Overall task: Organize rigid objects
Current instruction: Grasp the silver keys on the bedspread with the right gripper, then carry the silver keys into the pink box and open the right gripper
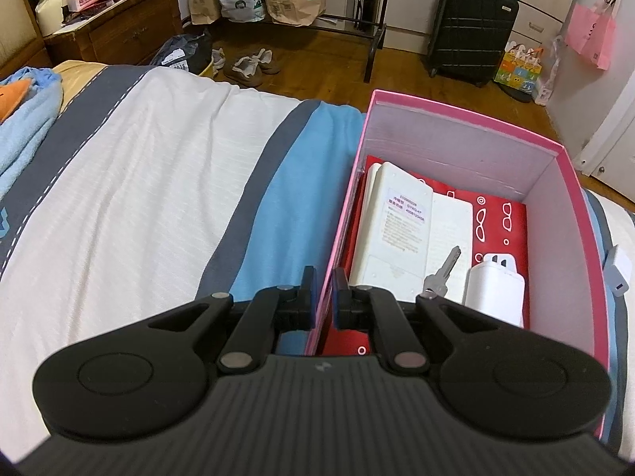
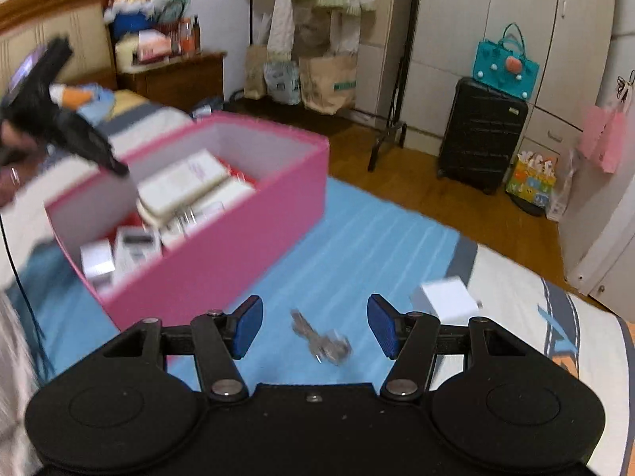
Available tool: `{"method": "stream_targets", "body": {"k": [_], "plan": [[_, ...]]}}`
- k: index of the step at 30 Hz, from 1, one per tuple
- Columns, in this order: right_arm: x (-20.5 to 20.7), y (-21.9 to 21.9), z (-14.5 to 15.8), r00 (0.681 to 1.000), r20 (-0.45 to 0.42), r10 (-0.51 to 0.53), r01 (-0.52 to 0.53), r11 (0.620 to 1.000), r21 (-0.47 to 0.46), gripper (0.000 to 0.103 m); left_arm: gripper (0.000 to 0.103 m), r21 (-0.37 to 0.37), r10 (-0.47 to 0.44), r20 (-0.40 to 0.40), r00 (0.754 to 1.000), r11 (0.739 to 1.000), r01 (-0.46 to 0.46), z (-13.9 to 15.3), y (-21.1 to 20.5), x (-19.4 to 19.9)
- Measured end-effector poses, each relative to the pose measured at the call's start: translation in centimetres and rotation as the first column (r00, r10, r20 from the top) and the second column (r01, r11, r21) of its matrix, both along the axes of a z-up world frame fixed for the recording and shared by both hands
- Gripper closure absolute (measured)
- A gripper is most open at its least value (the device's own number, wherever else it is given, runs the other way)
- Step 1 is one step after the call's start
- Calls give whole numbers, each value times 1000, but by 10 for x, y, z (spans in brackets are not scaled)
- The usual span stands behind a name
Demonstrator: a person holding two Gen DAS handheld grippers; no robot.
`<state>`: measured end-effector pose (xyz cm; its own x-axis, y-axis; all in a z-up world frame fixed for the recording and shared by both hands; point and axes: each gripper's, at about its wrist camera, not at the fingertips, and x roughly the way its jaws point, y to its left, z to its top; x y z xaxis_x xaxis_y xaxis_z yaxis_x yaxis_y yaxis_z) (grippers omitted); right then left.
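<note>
A: Left wrist view: the left gripper (image 1: pixel 324 291) is pinching the near wall of the pink cardboard box (image 1: pixel 571 182) between closed jaws, probably steadying it on the striped bedspread (image 1: pixel 158 150).

B: And the right gripper (image 2: pixel 314 327)?

A: Its blue pads are standing apart, empty, framing a blurred bunch of metal keys (image 2: pixel 323 343) lying on the blue stripe beside the box, likely the next pickup. A white plastic charger cube (image 2: pixel 446 301) is lying just beside.
</note>
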<state>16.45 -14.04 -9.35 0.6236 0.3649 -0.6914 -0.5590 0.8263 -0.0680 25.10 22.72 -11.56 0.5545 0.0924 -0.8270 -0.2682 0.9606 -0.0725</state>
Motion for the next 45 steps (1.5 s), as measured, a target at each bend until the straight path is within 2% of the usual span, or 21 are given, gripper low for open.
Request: {"method": "stream_targets", "body": {"k": [5, 9, 13, 17, 20, 22, 24, 26, 27, 35, 41, 45], "plan": [[16, 1, -38, 995, -102, 14, -17, 999, -32, 41, 96, 7, -2, -1, 1000, 1000, 2, 1, -2, 0], [32, 8, -70, 991, -132, -25, 15, 996, -82, 40, 96, 5, 0, -1, 1000, 1000, 0, 1, -2, 0], [42, 6, -88, 990, -107, -96, 90, 995, -52, 19, 96, -9, 11, 0, 1000, 1000, -11, 2, 1, 0], [44, 11, -93, 985, -101, -137, 135, 991, -24, 15, 96, -8, 11, 0, 1000, 1000, -11, 2, 1, 0], [39, 13, -94, 987, -75, -143, 142, 990, -21, 24, 96, -10, 12, 1, 1000, 1000, -12, 2, 3, -2], [37, 15, -92, 990, -72, -125, 124, 992, -13, 38, 96, -20, 21, 3, 1000, 1000, -21, 2, 3, -2], [36, 20, -90, 993, -77, -86, 85, 996, -14, 63, 96, -24, 24, 5, 1000, 999, -24, 2, 4, -2], [33, 22, -85, 995, -85, -55, 54, 999, -6, 68, 96, -21, 24, 6, 1000, 999, -24, 1, 4, -3], [32, 22, -83, 994, -88, -57, 58, 998, 0, 74, 96, -22, 25, 6, 1000, 999, -25, 1, 4, -3], [13, 9, -46, 993, -83, -87, 93, 993, 74, 75, 96, -16, 22, 5, 1000, 1000, -22, 1, 4, -3], [-5, 8, 9, 997, -34, -74, 80, 974, 214, 75, 96, -52, 40, 6, 999, 998, -40, -1, 8, -4], [-23, 19, 35, 999, -44, 10, 7, 935, 355, 75, 96, -70, 40, 10, 999, 997, -39, -2, 10, -5]]}}
